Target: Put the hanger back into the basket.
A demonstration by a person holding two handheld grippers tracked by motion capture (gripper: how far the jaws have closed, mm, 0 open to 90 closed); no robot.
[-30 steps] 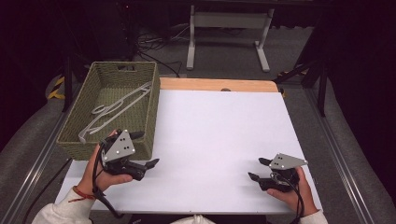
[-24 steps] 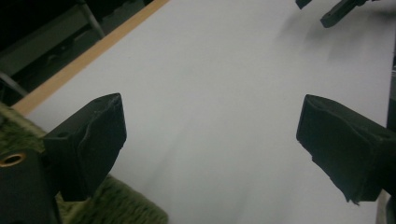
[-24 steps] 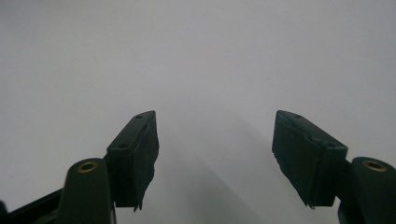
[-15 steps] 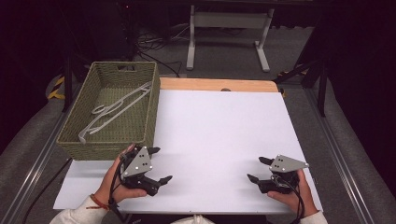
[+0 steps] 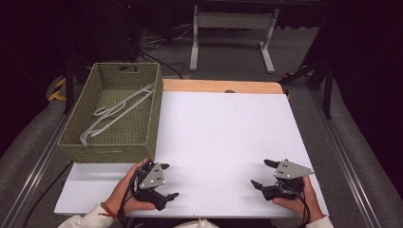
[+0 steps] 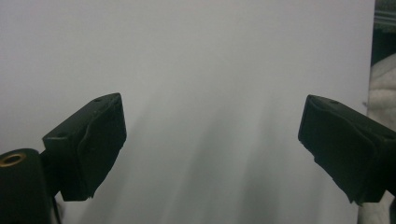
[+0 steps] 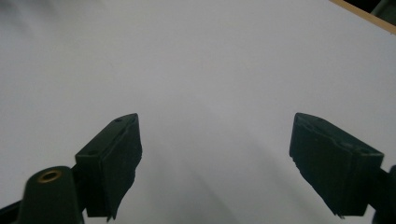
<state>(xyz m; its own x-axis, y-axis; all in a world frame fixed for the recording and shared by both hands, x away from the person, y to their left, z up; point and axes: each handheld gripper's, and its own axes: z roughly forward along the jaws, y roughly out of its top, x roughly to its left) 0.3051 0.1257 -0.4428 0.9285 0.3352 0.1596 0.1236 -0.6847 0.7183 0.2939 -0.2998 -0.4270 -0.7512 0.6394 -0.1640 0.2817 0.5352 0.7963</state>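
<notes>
status: both grippers rest low at the near edge of the white worktop [image 5: 223, 137], and neither one carries anything.

left gripper [image 5: 166, 180]: fingers [image 6: 88, 144] spread wide, with bare white surface between them in the left gripper view. it sits just in front of the near wall of the woven basket [image 5: 111, 149], apart from it and pointing across the worktop toward the right.

right gripper [image 5: 263, 173]: fingers [image 7: 112, 158] spread wide, with bare white surface between them in the right gripper view. it sits well apart from the basket, pointing toward the left.

item location: two white clothes hangers [image 5: 119, 111] lie flat inside the basket at the far left of the worktop, overlapping each other. neither gripper touches them.

progress assessment: with the hangers lying in the basket and both grippers unloaded, the placing work appears complete. if the hangers are instead meant to come out, no part of that step has begun; the left gripper is the nearer one for that reach.
</notes>
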